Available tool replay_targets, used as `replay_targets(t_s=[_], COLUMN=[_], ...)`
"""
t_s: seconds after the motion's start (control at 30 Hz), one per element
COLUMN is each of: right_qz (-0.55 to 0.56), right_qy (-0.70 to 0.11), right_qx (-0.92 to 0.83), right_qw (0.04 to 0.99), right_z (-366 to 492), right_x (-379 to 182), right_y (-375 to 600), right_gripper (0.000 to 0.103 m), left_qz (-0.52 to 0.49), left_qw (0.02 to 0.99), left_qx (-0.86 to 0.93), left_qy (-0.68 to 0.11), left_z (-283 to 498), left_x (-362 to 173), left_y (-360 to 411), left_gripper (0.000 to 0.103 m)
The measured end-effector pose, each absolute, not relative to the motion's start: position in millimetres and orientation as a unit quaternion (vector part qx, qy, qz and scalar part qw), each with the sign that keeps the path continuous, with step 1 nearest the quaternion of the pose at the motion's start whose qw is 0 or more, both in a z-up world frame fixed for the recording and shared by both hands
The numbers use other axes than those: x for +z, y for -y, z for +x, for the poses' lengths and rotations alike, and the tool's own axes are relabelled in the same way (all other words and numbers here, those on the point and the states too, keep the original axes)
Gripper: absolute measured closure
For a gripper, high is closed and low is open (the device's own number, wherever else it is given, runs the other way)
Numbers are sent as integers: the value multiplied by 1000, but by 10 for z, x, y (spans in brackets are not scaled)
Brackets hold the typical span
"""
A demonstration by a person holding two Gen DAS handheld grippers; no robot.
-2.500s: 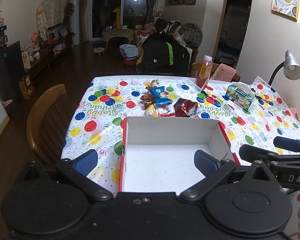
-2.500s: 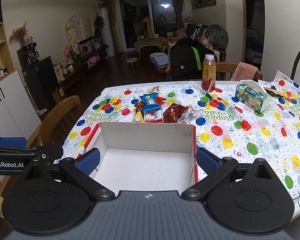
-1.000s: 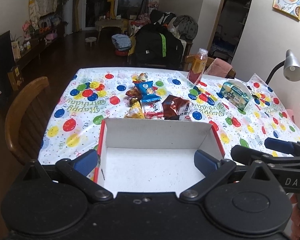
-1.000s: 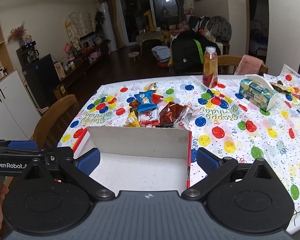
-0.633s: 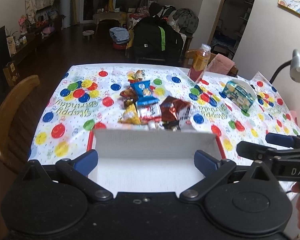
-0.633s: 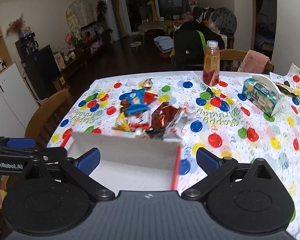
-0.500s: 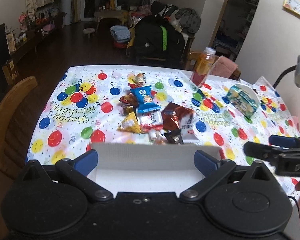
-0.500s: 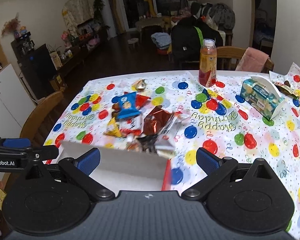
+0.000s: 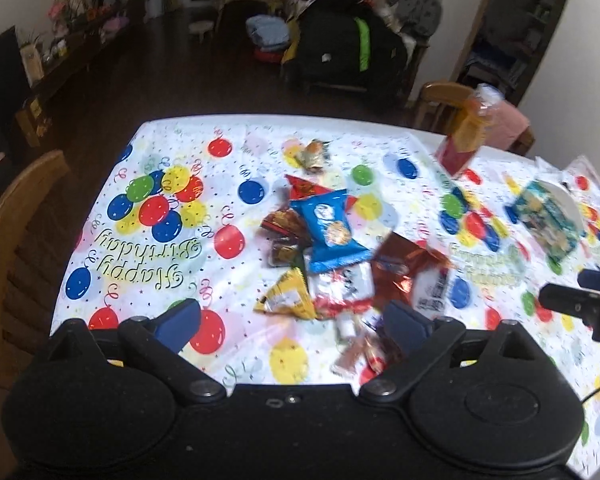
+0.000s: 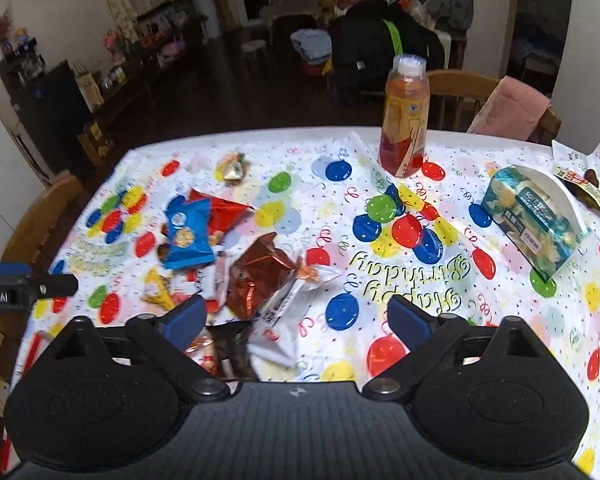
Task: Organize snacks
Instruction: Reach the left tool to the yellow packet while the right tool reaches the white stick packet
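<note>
Tablecloth (image 9: 148, 216), blurred snacks (image 9: 332, 240), bottle (image 9: 466, 132) smeared

Table (image 10: 480, 328) under a white cloth printed with coloured balloons and "Happy Birthday" lettering. Mid-table, a loose heap of snack packets (image 10: 236, 264): blue cookie bag (image 9: 332, 232) on top toward the far side, a red packet (image 10: 224, 210) partly under it, a crinkled copper-red foil bag (image 10: 260, 272) nearer, a yellow packet (image 9: 286, 296) at the near left edge of the heap. One small wrapped sweet (image 10: 231, 168) lies apart, farther back. Orange drink bottle (image 10: 405, 116) stands upright near the far edge. Teal tissue pack (image 10: 534, 222) lies at the right.
</note>
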State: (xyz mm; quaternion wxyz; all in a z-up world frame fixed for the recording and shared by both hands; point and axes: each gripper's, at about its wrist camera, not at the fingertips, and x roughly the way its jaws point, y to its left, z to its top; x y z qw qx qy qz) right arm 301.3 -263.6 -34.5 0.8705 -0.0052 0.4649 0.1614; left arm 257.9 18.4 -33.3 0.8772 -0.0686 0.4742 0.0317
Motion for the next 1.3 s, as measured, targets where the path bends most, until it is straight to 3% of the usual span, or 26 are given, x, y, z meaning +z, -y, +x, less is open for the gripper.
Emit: replay_targets(t_s=[0.4,0.53,0.87,1.0,1.13,1.3], right_qz=[-18,-9,8,23,30,36], right_qy=[-526,-547,-577,-588,-592,-586], right_qx=[165,159,156,158,161,164], right_qw=[834,822,802,793,789,793], right_z=[3597,3734,3889,3919,3926,3916], right_x=[-959,-1174,-1483,-1564,-1604,-1575], right_y=[2444,2417,2320,2321,2305,2287], right_gripper=[18,34,46,56,69,75], left_qz=[-101,-116,-155,-185,-212,-235], left_qw=[829,814,783,775,774,773], left_qx=[74,91,100,102,90,84], left_qy=[-545,-562,-594,-596,-590,-583], left_z=[3276,3413,3604,3611,3606,3578], left_x=[-998,-1207,-1541,-1629,-1622,-1629], left_y=[-266,-314,-346,-399,-444,-505], left_gripper=[15,17,28,32,45,56])
